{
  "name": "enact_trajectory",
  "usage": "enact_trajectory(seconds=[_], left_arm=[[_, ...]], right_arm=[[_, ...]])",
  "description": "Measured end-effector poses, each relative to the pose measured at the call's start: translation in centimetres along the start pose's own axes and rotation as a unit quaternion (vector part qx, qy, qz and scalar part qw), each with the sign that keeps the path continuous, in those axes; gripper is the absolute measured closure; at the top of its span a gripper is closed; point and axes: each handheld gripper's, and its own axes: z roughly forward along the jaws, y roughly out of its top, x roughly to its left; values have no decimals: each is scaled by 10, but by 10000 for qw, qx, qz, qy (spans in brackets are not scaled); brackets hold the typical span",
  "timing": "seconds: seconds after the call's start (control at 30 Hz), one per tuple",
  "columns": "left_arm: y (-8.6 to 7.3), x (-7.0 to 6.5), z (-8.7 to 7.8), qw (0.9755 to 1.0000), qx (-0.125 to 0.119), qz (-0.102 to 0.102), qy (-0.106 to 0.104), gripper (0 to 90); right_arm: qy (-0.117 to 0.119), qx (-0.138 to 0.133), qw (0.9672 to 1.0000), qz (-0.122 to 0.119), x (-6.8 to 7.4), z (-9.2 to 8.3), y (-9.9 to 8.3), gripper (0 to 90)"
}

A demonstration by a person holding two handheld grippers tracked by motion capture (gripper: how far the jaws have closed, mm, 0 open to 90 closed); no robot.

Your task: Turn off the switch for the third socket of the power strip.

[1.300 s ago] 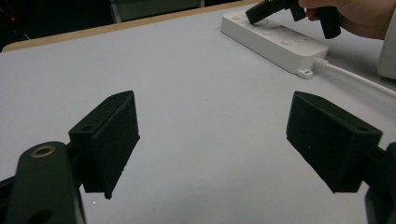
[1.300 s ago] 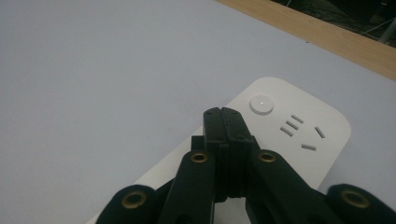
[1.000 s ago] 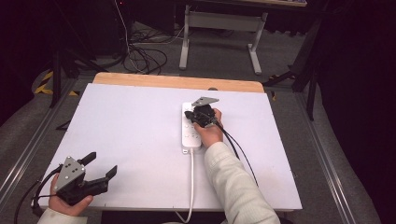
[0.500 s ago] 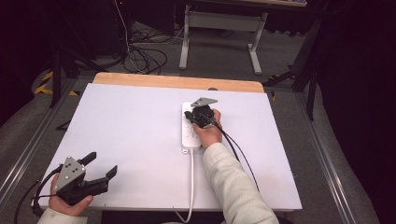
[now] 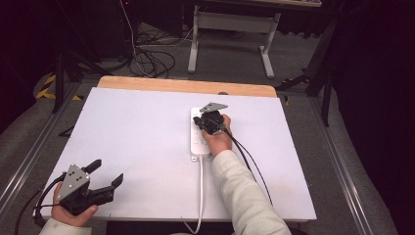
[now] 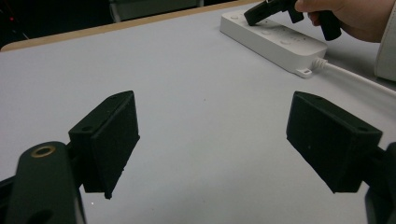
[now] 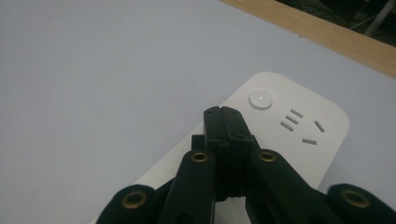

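Looking down from the high view, a white table point(image 5: 147, 127) carries a white power strip point(image 5: 199, 139) a little right of centre, lying near to far, with its white cord point(image 5: 200, 196) running off the near edge. The right gripper point(image 5: 204, 119) sits over the far half of the strip, held by the right hand point(image 5: 219, 139); its jaws look pressed together, though they are small here. At the near left corner the left gripper point(image 5: 106, 172) rests in the left hand point(image 5: 73, 213), jaws spread wide, well apart from the strip.

In the left gripper view, the two black pads point(image 6: 114, 140) stand far apart with bare table between them. The power strip point(image 6: 280, 42) lies at the far right, the right gripper point(image 6: 252, 17) angled down over it.

In the right gripper view, the right gripper point(image 7: 223, 114) has its jaws closed flat against each other with nothing between them. The tips hover over the power strip point(image 7: 322, 135), just near of its round button point(image 7: 260, 99); whether they touch the surface cannot be told. A set of socket slots point(image 7: 299, 123) lies right of the button.
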Motion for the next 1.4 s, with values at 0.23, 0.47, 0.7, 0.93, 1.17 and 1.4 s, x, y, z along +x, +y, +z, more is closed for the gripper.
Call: enact_trajectory(seconds=[0.23,0.47,0.7,0.93,1.17,1.4], left_arm=[[0,0,0,10000,3,8,6,172],[0,0,0,10000,5,9,1,173],[0,0,0,10000,15,21,4,173],[0,0,0,10000,17,22,4,173],[1,0,0,10000,9,20,-1,173],[1,0,0,10000,8,-3,-1,173]], right_arm=[[-60,62,10000,-18,2,0,2,900],[-113,115,9999,-25,3,1,3,900],[-122,202,9997,-9,4,1,6,900],[-131,327,9994,72,4,1,9,900],[-163,484,9987,74,5,2,13,900],[-129,493,9987,60,3,2,13,900]])
